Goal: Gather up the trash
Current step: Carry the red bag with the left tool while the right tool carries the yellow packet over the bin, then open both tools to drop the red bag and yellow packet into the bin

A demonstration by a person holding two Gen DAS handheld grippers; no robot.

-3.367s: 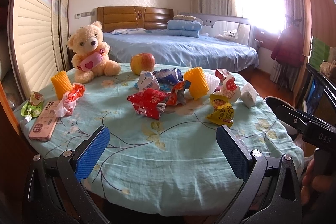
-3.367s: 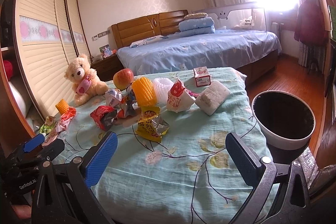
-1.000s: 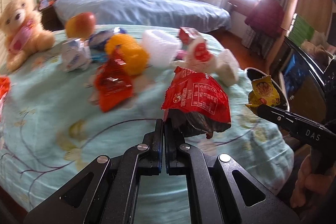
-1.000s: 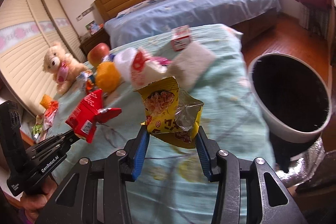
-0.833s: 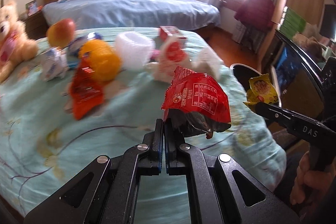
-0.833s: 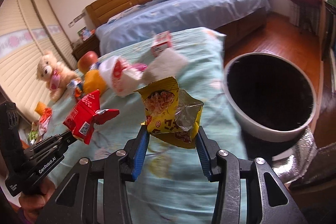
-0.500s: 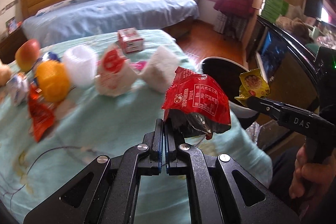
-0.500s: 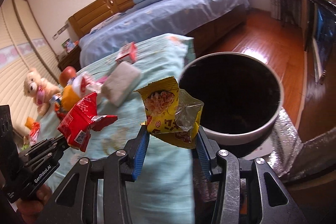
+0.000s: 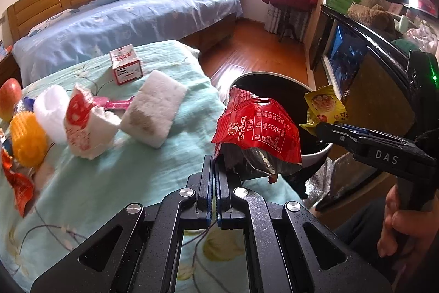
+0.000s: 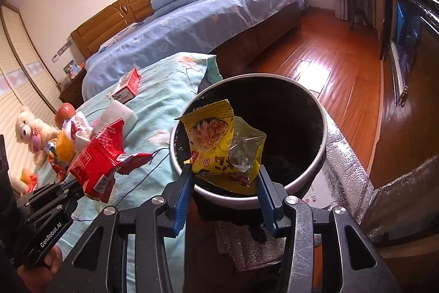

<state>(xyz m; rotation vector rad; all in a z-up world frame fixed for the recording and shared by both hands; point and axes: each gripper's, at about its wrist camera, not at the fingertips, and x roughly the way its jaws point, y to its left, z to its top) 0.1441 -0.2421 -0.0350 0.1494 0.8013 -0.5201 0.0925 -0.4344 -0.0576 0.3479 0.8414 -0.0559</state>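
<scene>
Here, two pieces of trash are held at once, one per tool. A red snack wrapper is pinched by its torn lower edge in the left gripper, whose jaws are clenched almost fully together on the thin foil. A yellow noodle packet is gripped across its width by the right gripper, the jaws being closed only as far as the crumpled packet allows. The yellow packet is carried over the open mouth of the black-lined bin, which stands on the floor just beside the table edge, presumably so that a release drops it straight in. The red wrapper is held nearer the table's corner, beside the bin's rim, seemingly waiting its turn. On the floral tablecloth more litter is left: a white sponge-like block, a small red-and-white carton and a torn white wrapper. An apple and a teddy bear are likely not meant for collection.
</scene>
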